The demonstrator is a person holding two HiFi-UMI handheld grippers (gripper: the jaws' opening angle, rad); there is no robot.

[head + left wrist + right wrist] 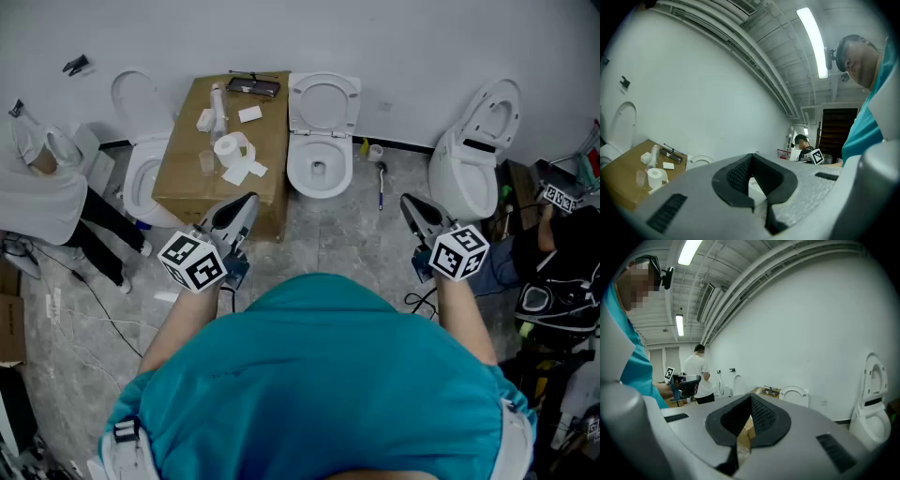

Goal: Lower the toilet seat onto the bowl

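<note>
Standing closed and empty, left gripper point(249, 199) and right gripper point(406, 201) flank bare floor point(328, 239) before the toilet point(319, 187) beside the box point(183, 164).

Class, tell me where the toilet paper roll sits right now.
In the head view, the toilet paper roll lies on top of the cardboard box, left of centre, just left of the middle toilet.

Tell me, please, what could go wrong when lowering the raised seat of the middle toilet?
1. The seat stands upright, and both the left gripper and right gripper have shut jaws; nudged rather than gripped, it might slam onto the bowl.
2. The cardboard box stands close beside the toilet; the left gripper could knock its paper roll or cup.
</note>
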